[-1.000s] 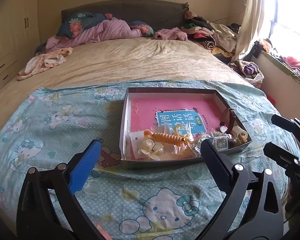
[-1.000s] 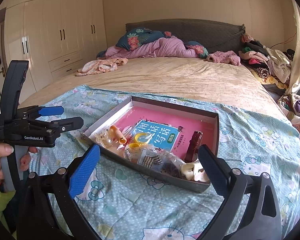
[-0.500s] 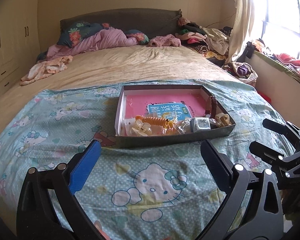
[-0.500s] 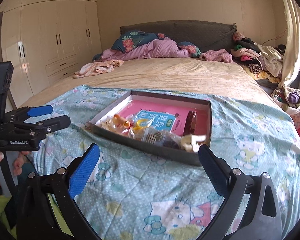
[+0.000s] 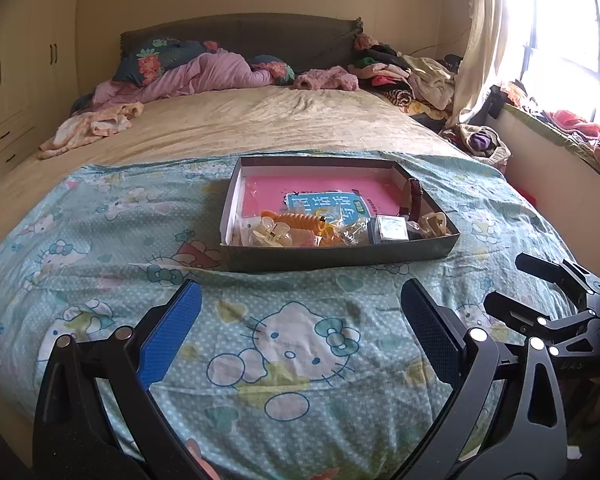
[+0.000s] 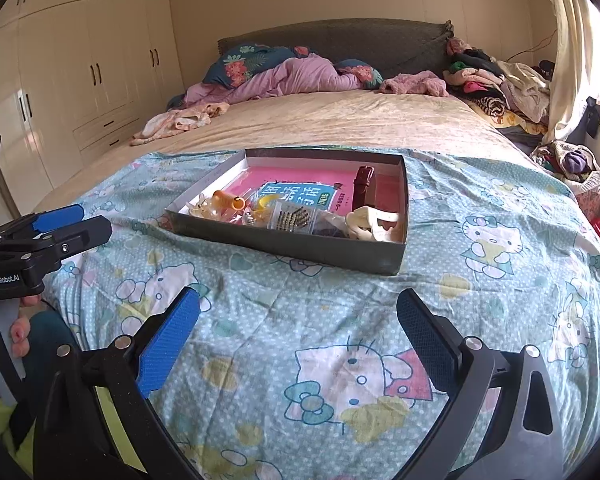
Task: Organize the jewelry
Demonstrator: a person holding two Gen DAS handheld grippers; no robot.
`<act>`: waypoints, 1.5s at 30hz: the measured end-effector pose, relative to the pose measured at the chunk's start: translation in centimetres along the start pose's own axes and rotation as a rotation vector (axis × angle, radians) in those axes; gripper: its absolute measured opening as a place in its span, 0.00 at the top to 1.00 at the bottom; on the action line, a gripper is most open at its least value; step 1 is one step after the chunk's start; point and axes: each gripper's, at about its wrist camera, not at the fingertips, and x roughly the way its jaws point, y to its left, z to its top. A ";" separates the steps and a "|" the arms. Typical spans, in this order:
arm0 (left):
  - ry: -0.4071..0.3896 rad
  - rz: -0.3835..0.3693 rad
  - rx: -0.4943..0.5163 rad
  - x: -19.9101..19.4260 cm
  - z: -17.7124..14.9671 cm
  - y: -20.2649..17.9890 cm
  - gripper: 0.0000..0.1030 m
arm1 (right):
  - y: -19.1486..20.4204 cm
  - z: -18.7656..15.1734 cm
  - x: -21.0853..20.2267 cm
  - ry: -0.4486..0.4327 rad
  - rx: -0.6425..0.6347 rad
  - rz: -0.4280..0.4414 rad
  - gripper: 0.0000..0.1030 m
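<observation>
A shallow dark box [image 5: 340, 258] [image 6: 292, 246] with a pink floor lies on the Hello Kitty blanket [image 5: 140, 216]. Along its near side lie an orange hair clip [image 5: 300, 222] [image 6: 228, 201], clear clips [image 5: 266, 234], small plastic bags of jewelry [image 6: 296, 218], a brown watch strap [image 5: 414, 196] [image 6: 364, 184] and a cream claw clip [image 5: 434, 222] [image 6: 366, 220]. My left gripper [image 5: 300, 316] is open and empty, well short of the box. My right gripper [image 6: 296, 320] is open and empty, also short of it.
A teal booklet [image 5: 324, 204] lies on the box floor. The bed's far half holds a pink quilt [image 5: 204, 76] and piled clothes [image 5: 412, 76]. White wardrobes [image 6: 80, 80] stand to the left, a window sill with clothes [image 5: 560, 120] to the right.
Both grippers have drawn back from the box toward the foot of the bed, so the box looks smaller and farther. Both stay open and empty.
</observation>
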 end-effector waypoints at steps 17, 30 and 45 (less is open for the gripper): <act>0.006 -0.018 -0.010 -0.3 -0.2 -0.1 0.09 | 0.0 0.0 -0.3 0.005 -0.004 0.004 0.04; 0.016 -0.005 -0.006 -0.2 -0.5 0.0 0.09 | 0.1 0.0 -0.7 0.003 -0.001 0.007 0.04; 0.021 -0.015 -0.002 -0.2 -0.6 -0.3 0.09 | 0.1 0.1 -0.7 0.004 -0.004 0.006 0.04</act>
